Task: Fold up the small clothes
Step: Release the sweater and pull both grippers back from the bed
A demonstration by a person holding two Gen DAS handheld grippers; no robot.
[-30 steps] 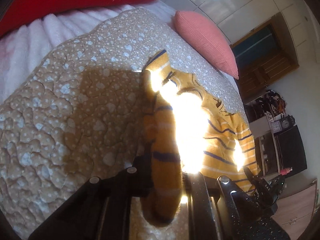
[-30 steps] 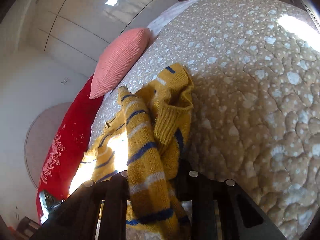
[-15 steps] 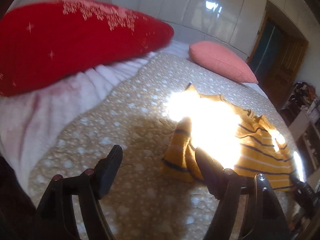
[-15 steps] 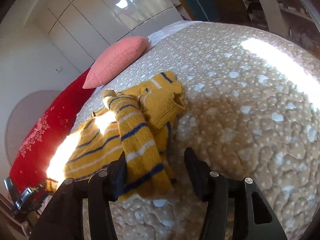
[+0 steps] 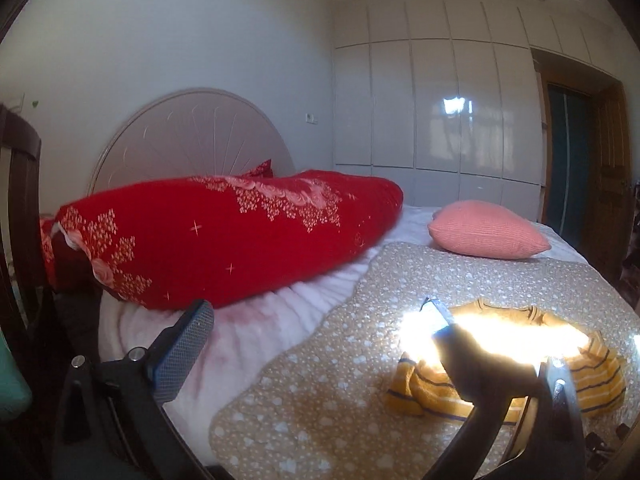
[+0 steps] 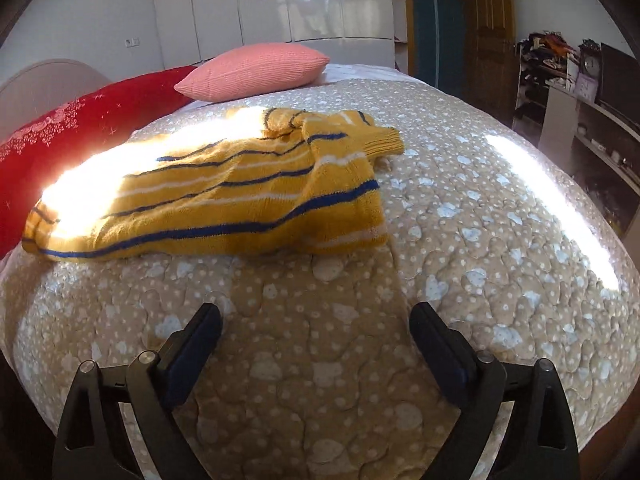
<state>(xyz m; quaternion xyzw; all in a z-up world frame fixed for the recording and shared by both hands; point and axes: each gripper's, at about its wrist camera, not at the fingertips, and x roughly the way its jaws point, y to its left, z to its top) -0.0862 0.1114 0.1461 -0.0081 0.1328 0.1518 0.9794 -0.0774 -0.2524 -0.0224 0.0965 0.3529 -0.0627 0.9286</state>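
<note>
A small yellow knit sweater [image 6: 224, 200] with blue and white stripes lies folded on the beige quilt [image 6: 320, 360], partly washed out by sunlight. Its sleeve lies folded over the body. My right gripper [image 6: 316, 332] is open and empty, held back from the sweater's near edge. In the left wrist view the sweater [image 5: 432, 390] lies at the lower right, partly behind the right finger. My left gripper [image 5: 320, 340] is open and empty, raised above the bed.
A long red pillow [image 5: 224, 236] and a pink cushion [image 5: 486, 234] lie at the head of the bed, with a round headboard [image 5: 192, 136] behind. A white wardrobe [image 5: 432, 108] and wooden door [image 6: 488, 32] stand beyond. Shelves [image 6: 580, 92] stand at the right.
Both grippers have let go of the sweater sleeves, opened and pulled back and up from the bed. The sweater now lies flat with its sleeves folded in.
</note>
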